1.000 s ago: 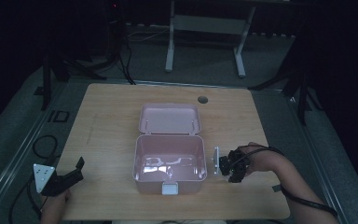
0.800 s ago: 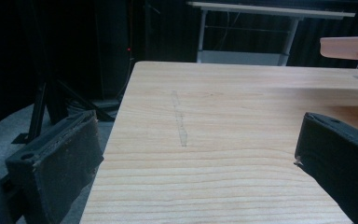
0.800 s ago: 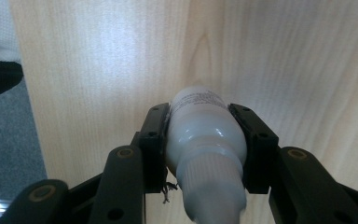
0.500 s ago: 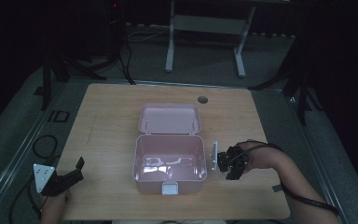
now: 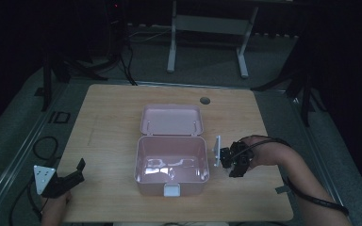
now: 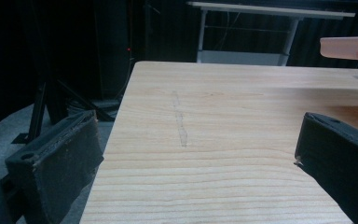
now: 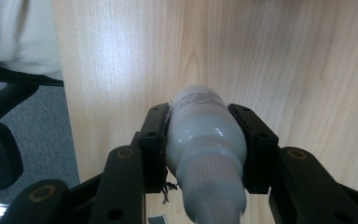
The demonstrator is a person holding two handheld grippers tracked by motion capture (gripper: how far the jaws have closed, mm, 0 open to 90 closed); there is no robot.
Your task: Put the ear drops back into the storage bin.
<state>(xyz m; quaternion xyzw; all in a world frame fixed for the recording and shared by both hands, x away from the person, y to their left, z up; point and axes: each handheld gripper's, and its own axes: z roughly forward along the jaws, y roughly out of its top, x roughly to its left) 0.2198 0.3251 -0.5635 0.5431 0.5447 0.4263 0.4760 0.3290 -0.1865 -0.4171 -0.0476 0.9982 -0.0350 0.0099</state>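
Right gripper [image 7: 200, 140] pinching a small white bottle [image 7: 200, 135] above the bench's right edge, just beside the open pink box [image 5: 172, 186]. Smooth round body, so likely to twist or slip before clearing the rim. Left gripper [image 6: 191, 158] spread, idle near the front-left corner.

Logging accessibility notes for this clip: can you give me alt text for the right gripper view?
The right tool is shut on a small white squeeze bottle, its two black jaws pressing the bottle's sides and the ribbed cap pointing toward the camera. Below it lies a light wooden table, with grey floor past the table's edge at the left.
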